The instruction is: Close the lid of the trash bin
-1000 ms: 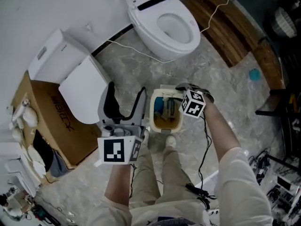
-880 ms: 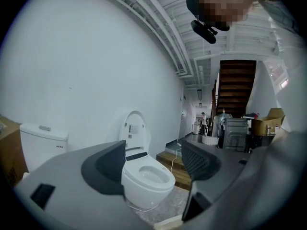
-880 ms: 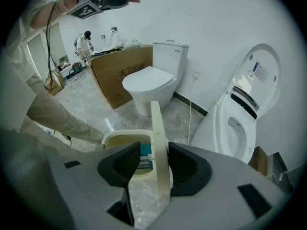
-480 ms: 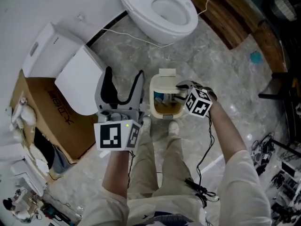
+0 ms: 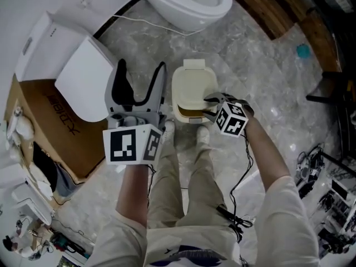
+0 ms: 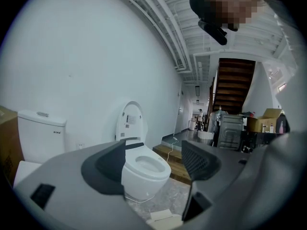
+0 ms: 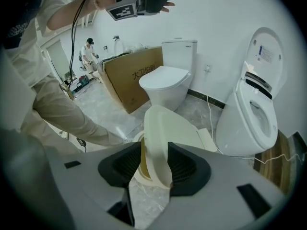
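Lid (image 5: 192, 85) tilts nearly flat, its raised near edge in right gripper (image 5: 207, 105).

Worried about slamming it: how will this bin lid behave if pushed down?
The lid looks like rigid, thin plastic, probably light. Pinched edge-on in the right gripper, its smooth surface may slip. The freestanding bin could tip.

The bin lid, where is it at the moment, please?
Head view, centre: the lid lies nearly shut over the bin, its front edge held by the right gripper, below the toilet.
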